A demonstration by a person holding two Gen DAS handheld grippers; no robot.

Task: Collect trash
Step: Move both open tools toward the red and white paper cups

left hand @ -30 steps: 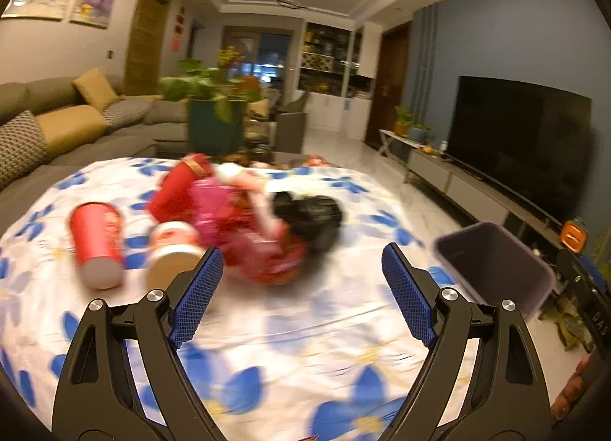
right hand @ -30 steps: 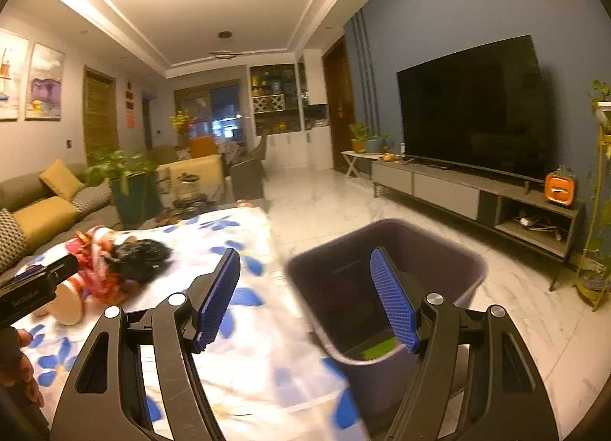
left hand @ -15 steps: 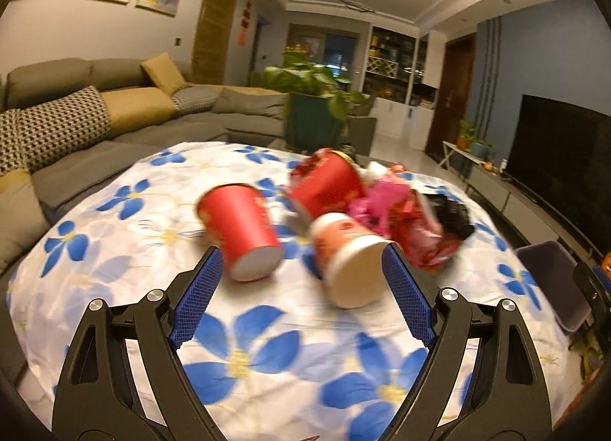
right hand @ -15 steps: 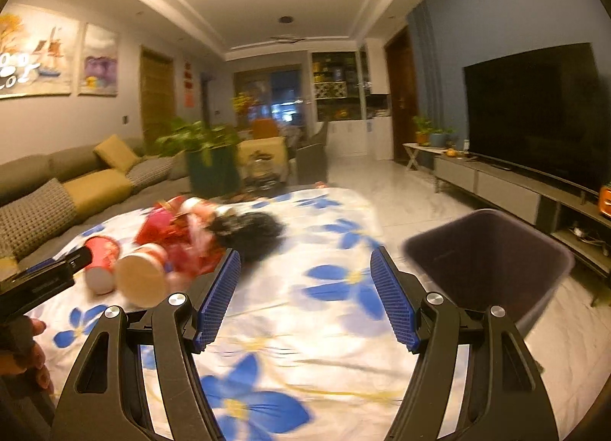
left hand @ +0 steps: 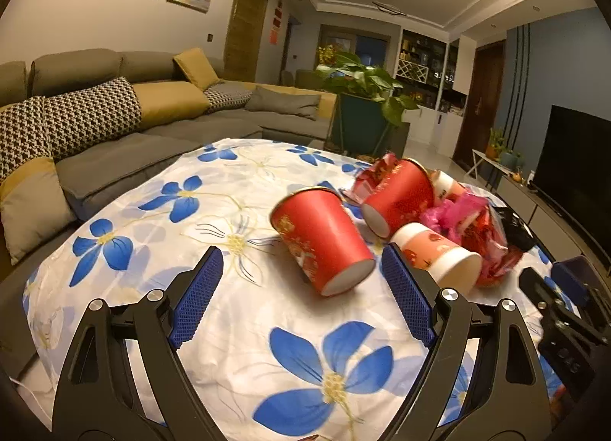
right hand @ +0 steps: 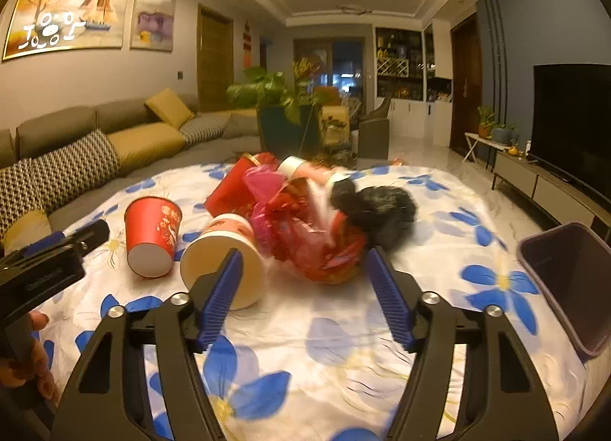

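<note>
Trash lies heaped on a table with a blue-flowered cloth. A red paper cup lies on its side just ahead of my open left gripper, nothing between its fingers. Behind it lie a second red cup, a pink-and-white cup and crumpled red and pink wrappers. In the right wrist view my open right gripper faces the pink-and-white cup, the red wrappers and a black bag. The red cup lies to the left.
A dark purple bin stands off the table's right edge. The left gripper's body and a hand show at the left of the right wrist view. A grey sofa runs along the left. A potted plant and a television stand beyond.
Both views have swung left, away from the bin and toward the trash pile. The left gripper now faces the lying red cup closely. The right gripper has come nearer the wrappers.
</note>
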